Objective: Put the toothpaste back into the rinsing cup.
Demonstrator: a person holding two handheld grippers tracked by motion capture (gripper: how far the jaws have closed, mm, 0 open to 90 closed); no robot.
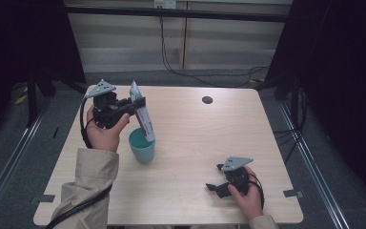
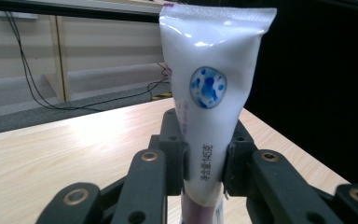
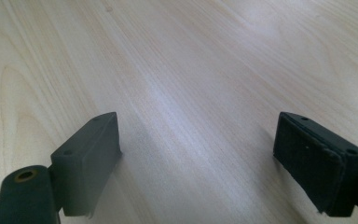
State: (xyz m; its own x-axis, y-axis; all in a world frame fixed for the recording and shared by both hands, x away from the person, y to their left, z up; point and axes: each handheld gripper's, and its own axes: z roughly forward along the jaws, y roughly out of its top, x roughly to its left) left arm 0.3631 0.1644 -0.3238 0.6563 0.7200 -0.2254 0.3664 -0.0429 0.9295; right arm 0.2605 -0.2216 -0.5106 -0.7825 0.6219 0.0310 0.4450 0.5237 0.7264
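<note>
Right, high view first: left gripper (image 1: 134, 106) sits raised over the table's (image 1: 195, 143) left-rear part, jaws clamped on a white tube (image 1: 141, 114) w/ a pink-ish lower section. Tube's long axis runs steeply, near vertical but tilted: crimped flat end up and toward the far side, lower end down and toward the near side, at the far rim of a teal cup (image 1: 141, 145). Can't tell if the tip is inside the cup or just touching the rim. Cup stands upright on the table, just beside the left hand (image 1: 106, 131). Right gripper (image 1: 214, 185) lies low near the table's front-right edge, well apart from cup and tube, jaws spread, nothing btwn them.

Left gripper view: tube (image 2: 212, 102) stands upright in frame, crimped end at top, a blue round logo on its face, small print running along its length. Both black jaws press its sides at approx. the lower third; pink part drops out of frame below the grip. Table (image 2: 51, 149) stretches behind.

Right gripper view: two black pads (image 3: 91, 154) held wide apart, just above bare wood (image 3: 191, 84), gripping nothing.
</note>
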